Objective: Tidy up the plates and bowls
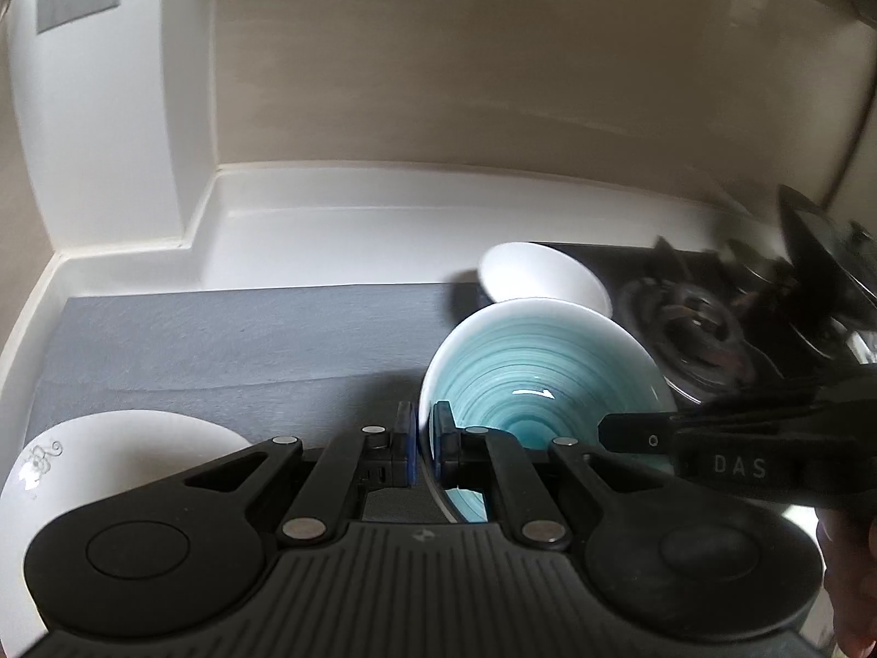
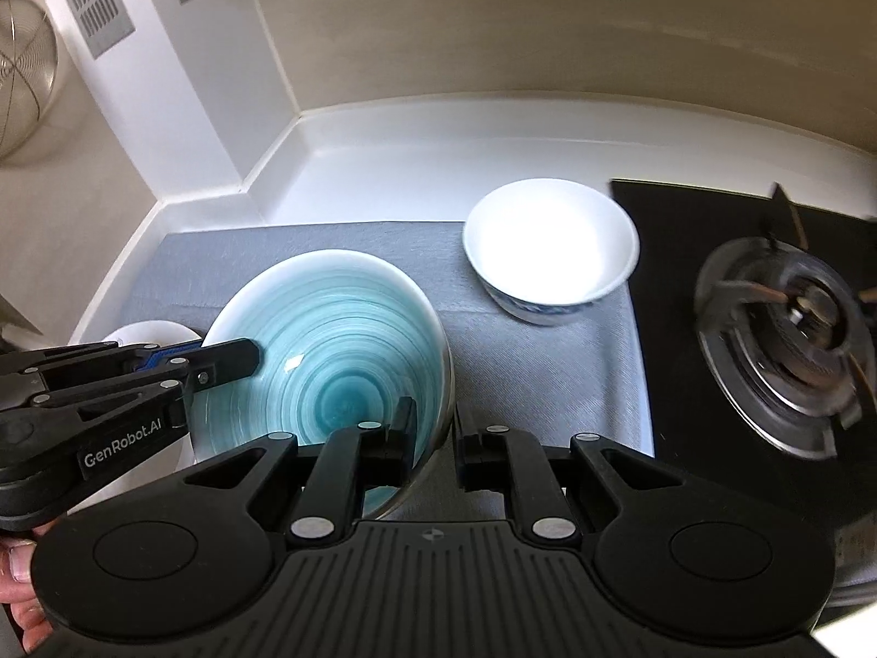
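Both my left gripper [image 1: 422, 441] and right gripper [image 2: 436, 438] are clamped on the blue bowl's [image 2: 334, 351] rim above the mat [image 2: 548, 362]; white bowl [image 2: 548, 249] at its far right corner, nothing stacked yet.

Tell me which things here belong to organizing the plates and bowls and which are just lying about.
Part of the job:
teal bowl, gripped at its rim by both the left gripper and right gripper
white bowl
white floral dish
grey mat

Just lying about:
gas burner
wire strainer
wall vents
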`<act>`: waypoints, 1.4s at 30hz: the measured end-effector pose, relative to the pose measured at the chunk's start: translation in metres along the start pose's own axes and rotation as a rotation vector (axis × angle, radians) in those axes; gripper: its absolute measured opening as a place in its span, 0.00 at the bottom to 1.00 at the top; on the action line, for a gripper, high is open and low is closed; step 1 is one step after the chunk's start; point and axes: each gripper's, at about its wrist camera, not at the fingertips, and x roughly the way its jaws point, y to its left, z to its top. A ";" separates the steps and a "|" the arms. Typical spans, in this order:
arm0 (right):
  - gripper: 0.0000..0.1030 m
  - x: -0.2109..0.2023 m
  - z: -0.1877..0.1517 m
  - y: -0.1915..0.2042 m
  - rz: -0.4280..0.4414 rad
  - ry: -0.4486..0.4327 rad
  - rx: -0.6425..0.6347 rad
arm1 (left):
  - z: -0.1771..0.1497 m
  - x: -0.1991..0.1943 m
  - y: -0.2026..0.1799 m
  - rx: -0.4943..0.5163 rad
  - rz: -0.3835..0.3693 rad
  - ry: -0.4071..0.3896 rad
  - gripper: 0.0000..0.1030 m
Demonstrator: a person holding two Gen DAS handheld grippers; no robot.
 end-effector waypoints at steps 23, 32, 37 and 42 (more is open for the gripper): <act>0.13 -0.045 -0.085 -0.033 -0.153 0.065 0.215 | -0.043 -0.001 -0.060 0.174 -0.155 0.156 0.05; 0.13 -0.032 -0.085 -0.031 -0.175 0.143 0.200 | -0.044 0.010 -0.061 0.174 -0.154 0.212 0.05; 0.13 -0.029 -0.082 -0.033 -0.179 0.174 0.204 | -0.043 0.014 -0.062 0.174 -0.162 0.239 0.05; 0.12 -0.023 -0.081 -0.033 -0.186 0.227 0.199 | -0.041 0.014 -0.064 0.184 -0.160 0.258 0.05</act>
